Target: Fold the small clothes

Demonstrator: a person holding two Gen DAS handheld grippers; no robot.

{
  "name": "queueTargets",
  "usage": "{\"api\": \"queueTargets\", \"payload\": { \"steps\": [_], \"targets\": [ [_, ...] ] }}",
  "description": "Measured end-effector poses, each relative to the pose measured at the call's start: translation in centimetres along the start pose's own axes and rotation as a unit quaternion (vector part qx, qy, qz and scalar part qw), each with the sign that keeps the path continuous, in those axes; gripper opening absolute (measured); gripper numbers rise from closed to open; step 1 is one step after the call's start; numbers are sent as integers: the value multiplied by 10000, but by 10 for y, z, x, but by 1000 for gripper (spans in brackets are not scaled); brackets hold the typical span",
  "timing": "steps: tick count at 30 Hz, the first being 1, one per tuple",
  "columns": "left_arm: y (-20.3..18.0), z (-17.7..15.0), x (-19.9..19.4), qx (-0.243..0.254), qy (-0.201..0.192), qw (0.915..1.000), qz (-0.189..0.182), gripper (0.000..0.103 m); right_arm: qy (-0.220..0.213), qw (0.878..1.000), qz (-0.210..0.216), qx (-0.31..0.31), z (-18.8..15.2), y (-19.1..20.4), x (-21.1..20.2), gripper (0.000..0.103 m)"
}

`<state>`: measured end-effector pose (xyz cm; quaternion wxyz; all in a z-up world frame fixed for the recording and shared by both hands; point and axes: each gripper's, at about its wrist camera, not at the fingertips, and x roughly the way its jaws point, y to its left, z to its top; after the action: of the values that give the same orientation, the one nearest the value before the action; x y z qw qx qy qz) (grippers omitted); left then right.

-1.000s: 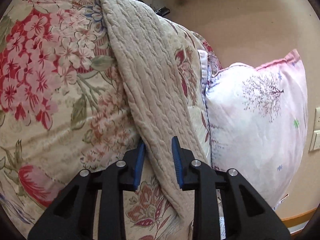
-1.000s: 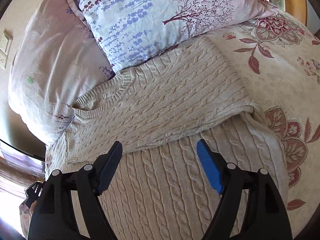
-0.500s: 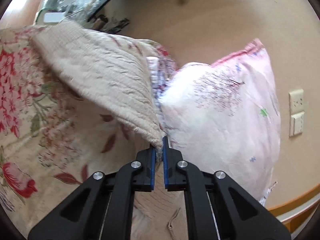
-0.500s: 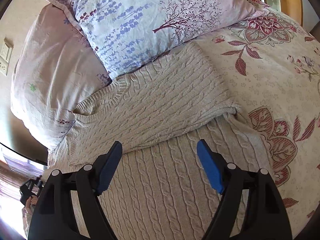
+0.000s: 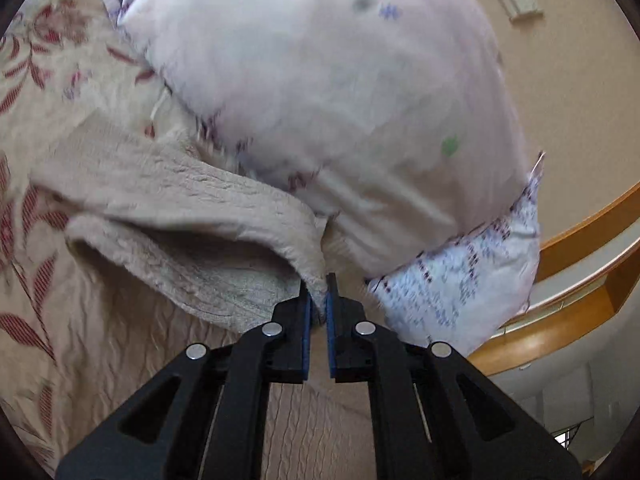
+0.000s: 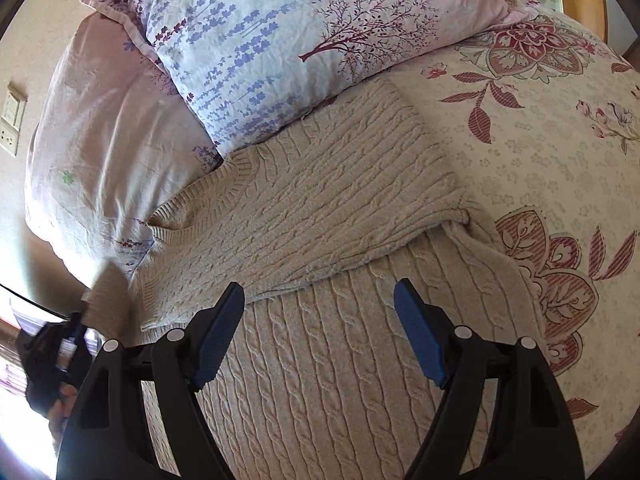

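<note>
Left hand-held gripper (image 5: 318,300) clamps sweater sleeve (image 5: 180,216), stretched leftward; right hand-held gripper (image 6: 320,332) wide

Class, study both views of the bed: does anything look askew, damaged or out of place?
Nothing looks damaged. The sweater lies partly folded, one sleeve lifted, pinched in the left hand-held gripper. Its upper edge is tucked under the pillow, which crowds the fold.

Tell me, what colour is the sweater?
Beige cable-knit sweater, clearest in the right wrist view.
</note>
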<state>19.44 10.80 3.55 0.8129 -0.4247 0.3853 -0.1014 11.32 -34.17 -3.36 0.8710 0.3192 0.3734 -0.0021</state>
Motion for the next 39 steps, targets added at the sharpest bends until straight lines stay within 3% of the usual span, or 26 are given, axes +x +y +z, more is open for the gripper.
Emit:
{"api": "queueTargets", "payload": {
  "steps": [3, 6, 7, 10, 12, 15, 19, 22, 25, 27, 32, 35, 37, 39],
  "targets": [
    [10, -24, 30, -6, 426, 9989, 211, 7, 44, 10000, -37, -6, -1, -3, -2, 79],
    [23, -26, 37, -240, 569, 9979, 207, 10, 58, 10000, -45, -7, -1, -6, -4, 79],
    [25, -24, 35, -300, 550, 9979, 164, 10, 62, 10000, -45, -7, -1, -7, -5, 79],
    [34, -10, 21, -517, 297, 9982, 110, 27, 93, 9999, -15, -56, 0, -3, -5, 79],
    [46, 4, 13, -934, 93, 9956, 13, 29, 112, 9999, 5, -117, 0, 1, -3, 79],
    [63, 17, 3, -1419, -157, 9898, 16, 29, 140, 9995, 93, -250, -1, 10, -2, 79],
    [81, 29, -12, -1727, -420, 9840, 140, 29, 336, 9961, 598, -553, 5, 34, 4, 79],
    [89, 33, -17, -1860, -452, 9814, 128, 29, 482, 9867, 899, -1265, 8, 80, 12, 79],
    [88, 37, -11, -1961, -441, 9795, 126, 10, 591, 9779, 1089, -1682, 6, 114, 20, 79],
    [86, 42, -11, -1957, -453, 9795, 123, 8, 621, 9769, 1141, -1698, 4, 122, 23, 79],
    [36, 56, -6, -860, -506, 9950, 58, 8, 655, 9832, 991, -1389, 7, 98, 24, 79],
    [-12, 52, 13, -26, -366, 9992, -163, 8, 528, 9898, 902, -973, 18, 71, 16, 79],
    [-47, 38, 30, 689, -139, 9971, -301, 8, 436, 9926, 903, -679, 26, 53, 10, 79],
    [-82, 13, 52, 1544, 265, 9870, -350, 8, 358, 9945, 914, -377, 34, 34, 4, 79]
  ]
}}
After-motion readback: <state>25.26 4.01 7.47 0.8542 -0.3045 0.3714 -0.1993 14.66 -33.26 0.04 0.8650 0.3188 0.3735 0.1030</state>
